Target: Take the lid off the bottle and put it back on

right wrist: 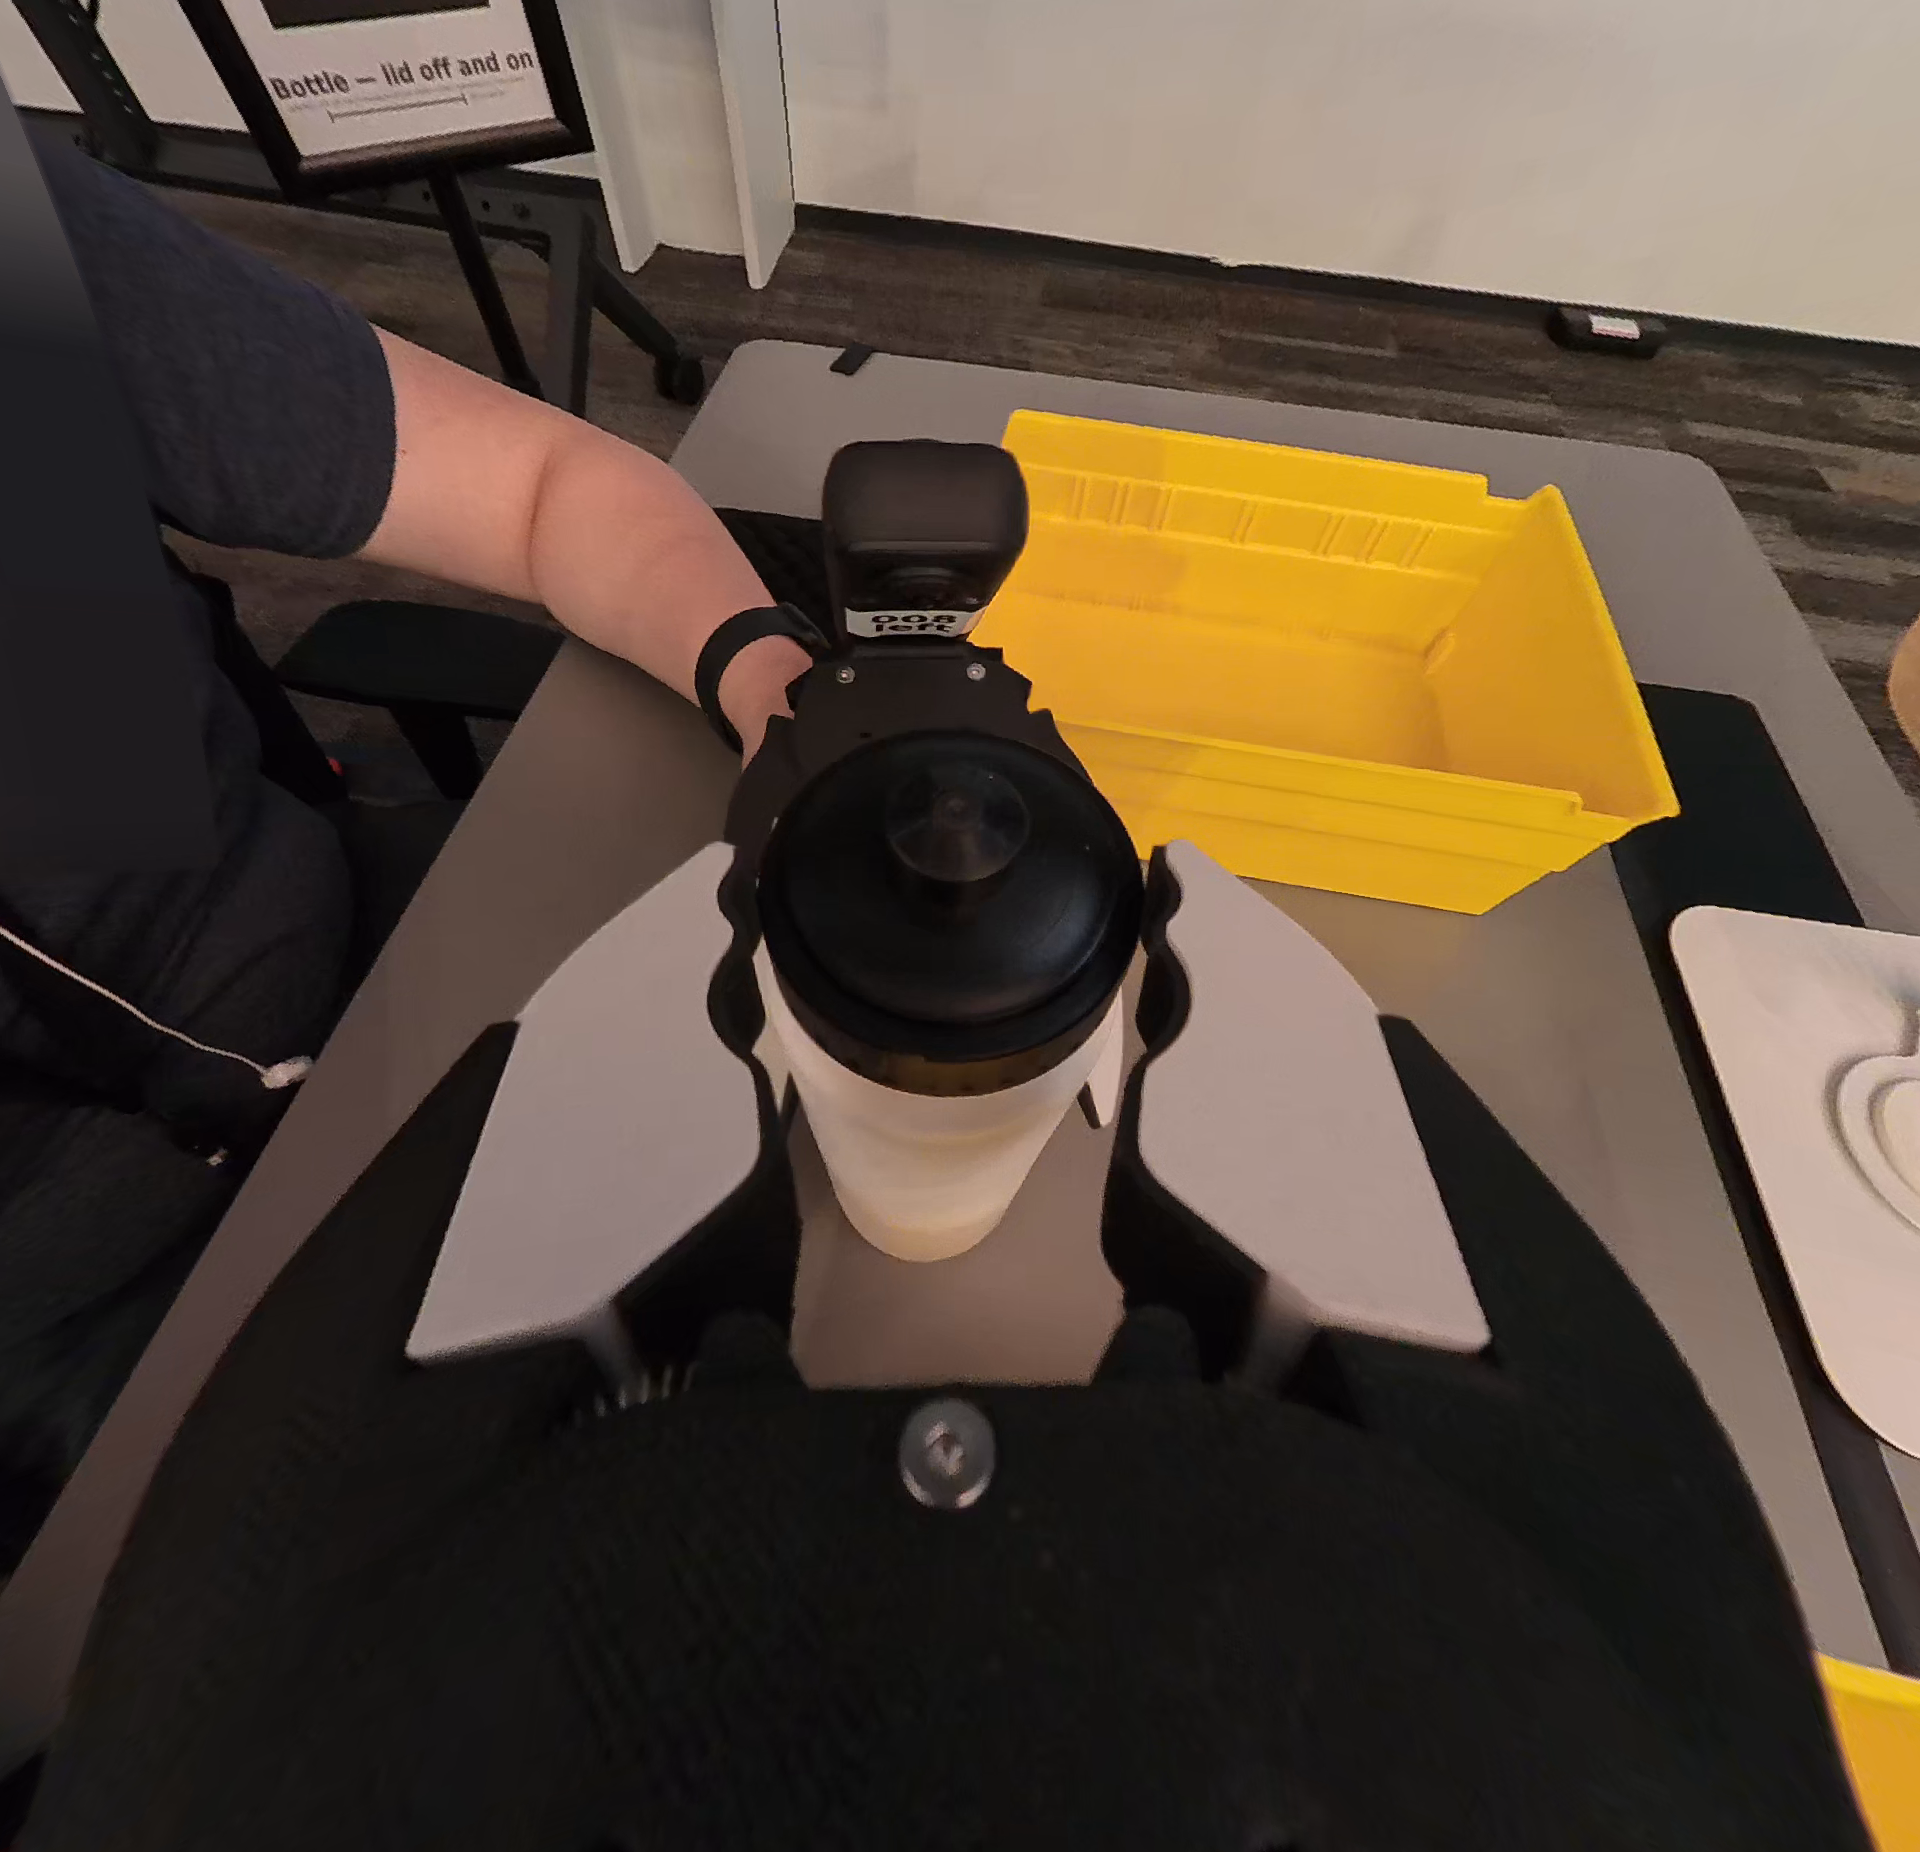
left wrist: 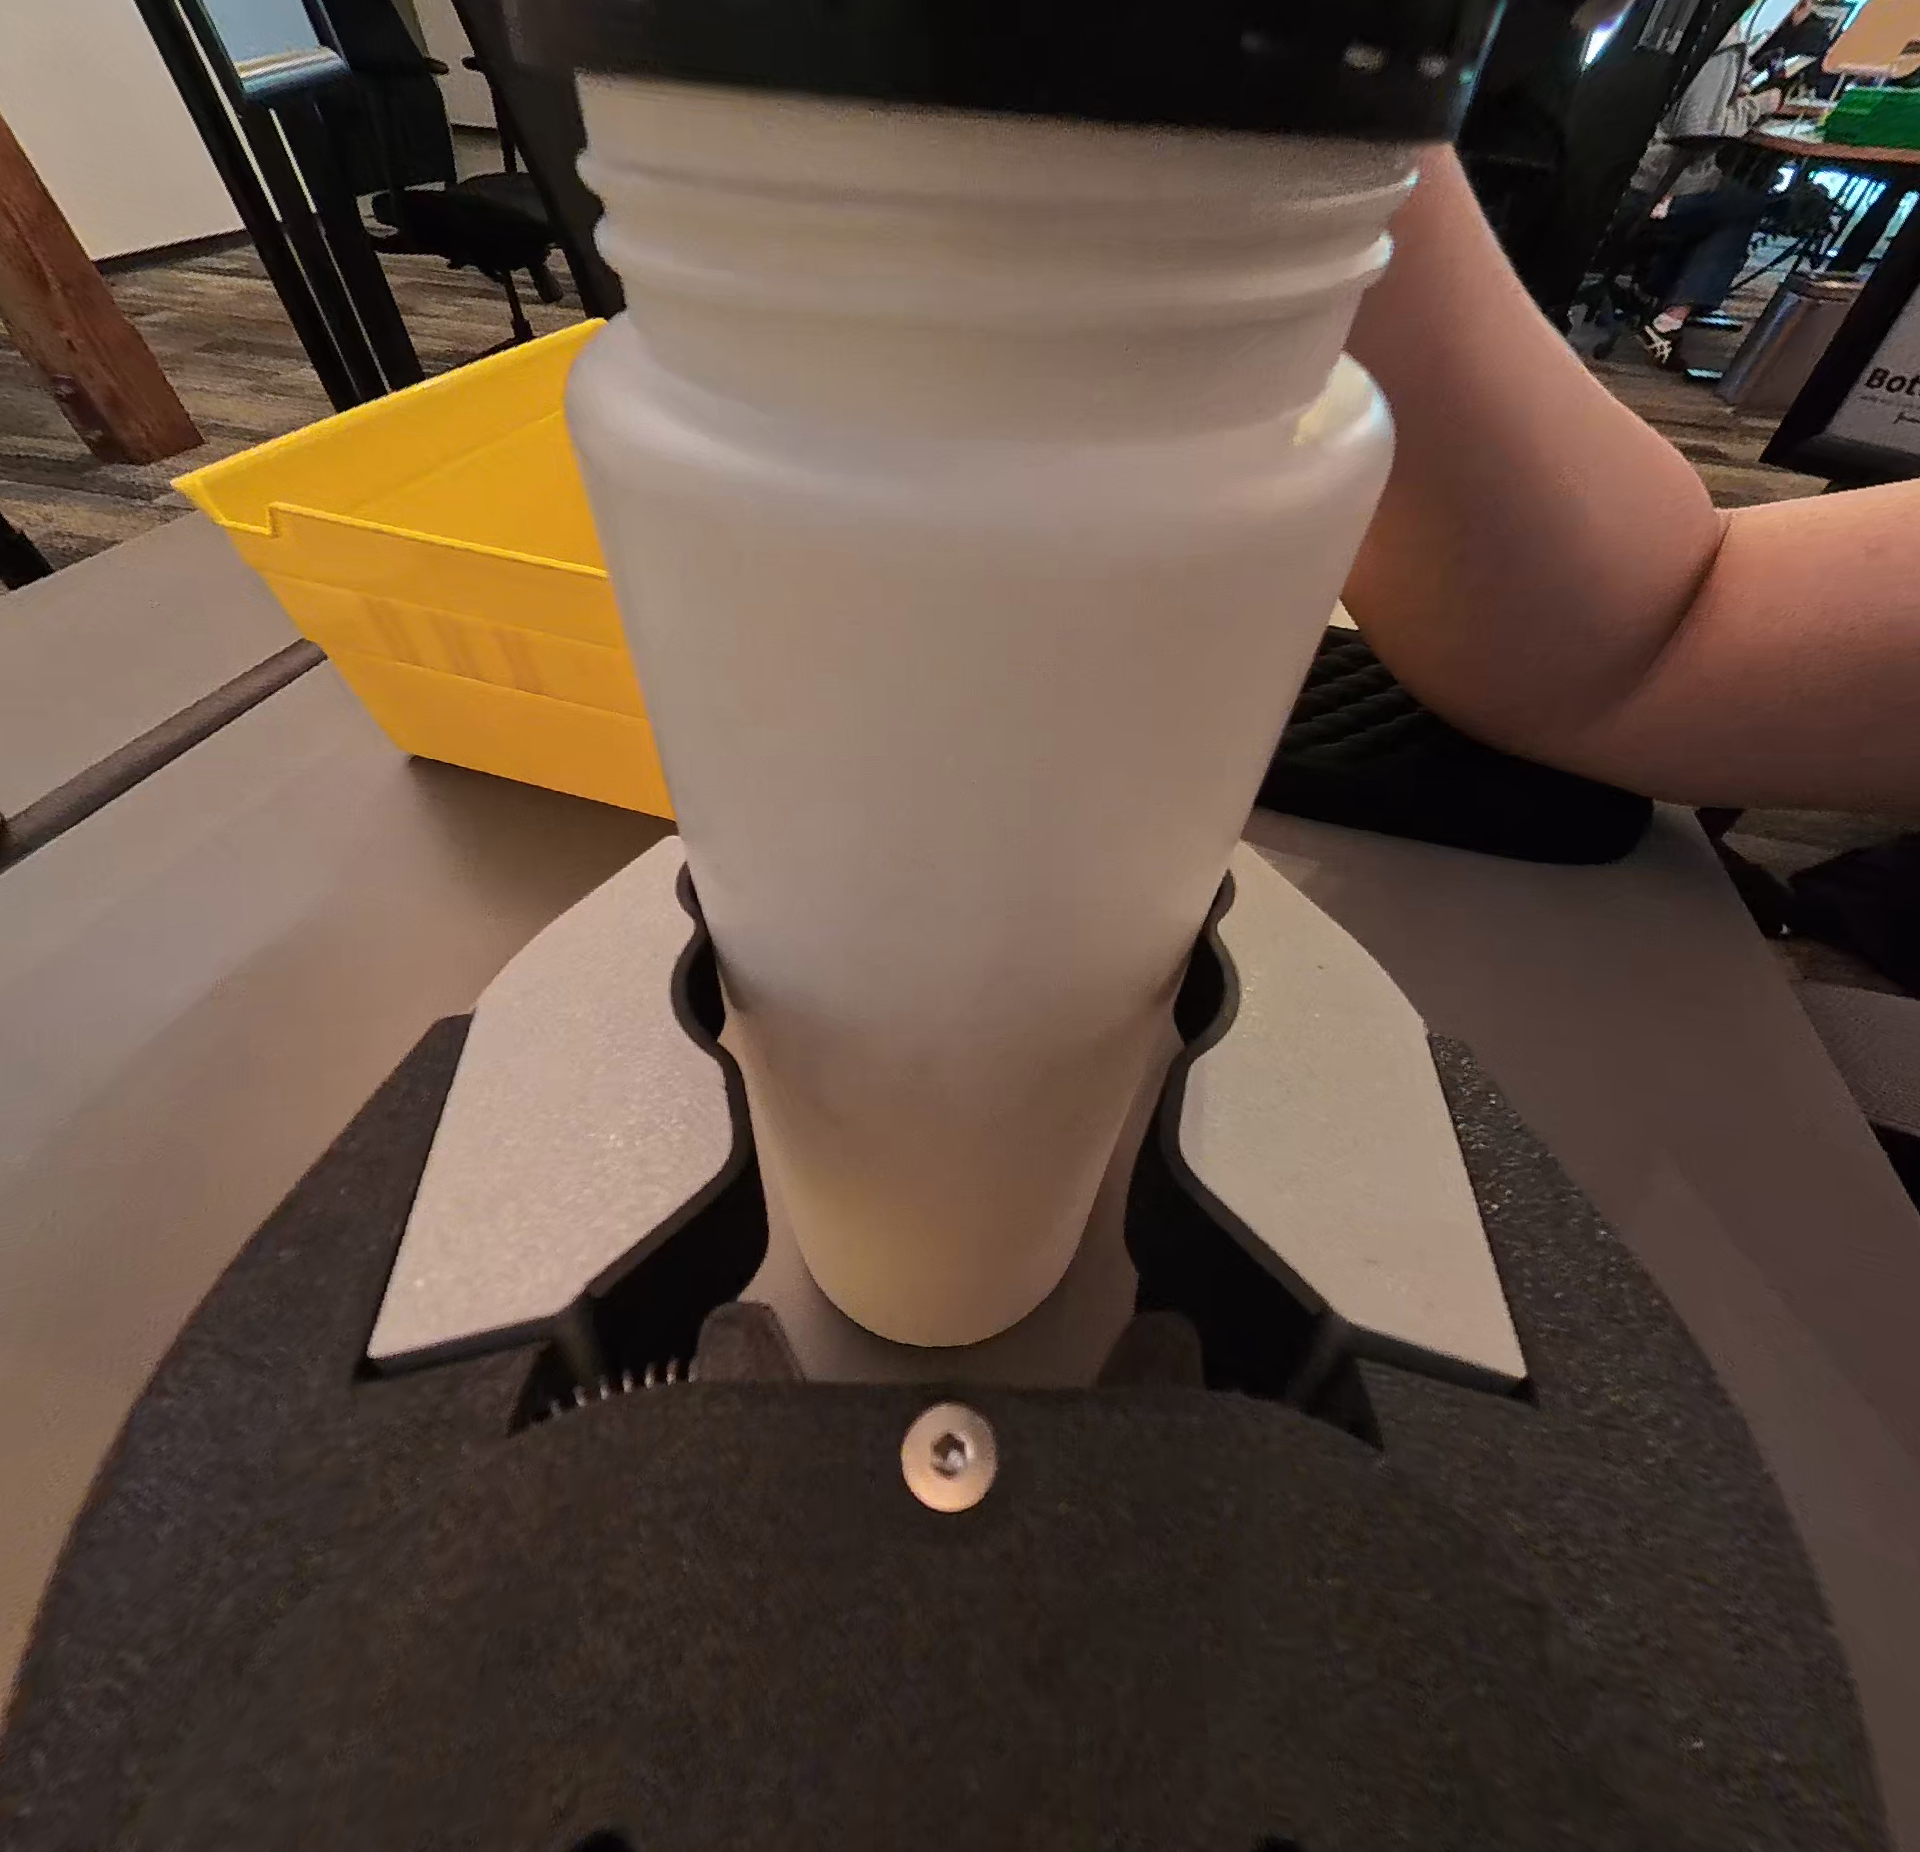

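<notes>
A white plastic bottle (left wrist: 966,659) stands upright on the grey table (left wrist: 208,971). My left gripper (left wrist: 956,919) is shut on its lower body, one finger on each side. A black lid (left wrist: 1018,26) sits at the top, with the neck's screw threads bare just under it. In the right wrist view I look down on the lid (right wrist: 945,929), which has a spout, and the bottle (right wrist: 914,1148) below it. My right gripper (right wrist: 945,898) is shut on the lid's rim. The left gripper's body (right wrist: 904,722) shows beyond the bottle.
An open yellow bin (right wrist: 1351,680) stands on the table behind the bottle; it also shows in the left wrist view (left wrist: 436,607). A white pad (right wrist: 1787,1127) lies at the right on a black mat. A person's forearm (left wrist: 1558,555) rests at the right. A sign stand (right wrist: 395,36) is beyond the table. There is about 11 centimeters between the tips of the two grippers.
</notes>
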Demonstrator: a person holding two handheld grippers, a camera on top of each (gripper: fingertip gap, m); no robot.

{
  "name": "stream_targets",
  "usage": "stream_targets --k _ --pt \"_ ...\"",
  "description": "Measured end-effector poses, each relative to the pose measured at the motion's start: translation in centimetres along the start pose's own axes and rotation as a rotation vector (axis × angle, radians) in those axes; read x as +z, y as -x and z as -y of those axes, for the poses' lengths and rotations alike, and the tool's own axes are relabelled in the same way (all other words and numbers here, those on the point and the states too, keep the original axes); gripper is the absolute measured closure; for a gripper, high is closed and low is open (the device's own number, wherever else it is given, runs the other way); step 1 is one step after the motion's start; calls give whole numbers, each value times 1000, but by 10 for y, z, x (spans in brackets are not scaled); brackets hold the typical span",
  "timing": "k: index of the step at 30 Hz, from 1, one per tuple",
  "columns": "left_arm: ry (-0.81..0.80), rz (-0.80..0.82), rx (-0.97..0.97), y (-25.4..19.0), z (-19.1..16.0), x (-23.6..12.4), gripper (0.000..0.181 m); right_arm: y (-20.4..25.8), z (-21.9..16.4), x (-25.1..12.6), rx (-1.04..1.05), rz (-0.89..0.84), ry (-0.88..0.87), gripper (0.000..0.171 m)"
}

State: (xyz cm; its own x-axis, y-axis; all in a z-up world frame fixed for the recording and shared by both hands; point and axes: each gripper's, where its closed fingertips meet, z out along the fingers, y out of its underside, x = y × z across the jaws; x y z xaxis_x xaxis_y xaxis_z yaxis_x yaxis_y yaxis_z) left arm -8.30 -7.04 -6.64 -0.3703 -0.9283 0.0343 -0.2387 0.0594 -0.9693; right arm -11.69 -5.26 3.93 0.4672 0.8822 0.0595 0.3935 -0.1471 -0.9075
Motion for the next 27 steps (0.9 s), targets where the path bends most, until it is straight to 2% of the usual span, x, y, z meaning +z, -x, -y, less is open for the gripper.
stream_targets --k 14,23,27 --pt "0 39 -16 3 0 1 94 -3 -4 4 53 -37 36 99" --pt "-7 332 -81 43 -2 -16 94 -37 1 20 192 -344 42 99" --pt "-4 403 -104 55 -4 -24 94 -50 5 27 246 -516 11 99"
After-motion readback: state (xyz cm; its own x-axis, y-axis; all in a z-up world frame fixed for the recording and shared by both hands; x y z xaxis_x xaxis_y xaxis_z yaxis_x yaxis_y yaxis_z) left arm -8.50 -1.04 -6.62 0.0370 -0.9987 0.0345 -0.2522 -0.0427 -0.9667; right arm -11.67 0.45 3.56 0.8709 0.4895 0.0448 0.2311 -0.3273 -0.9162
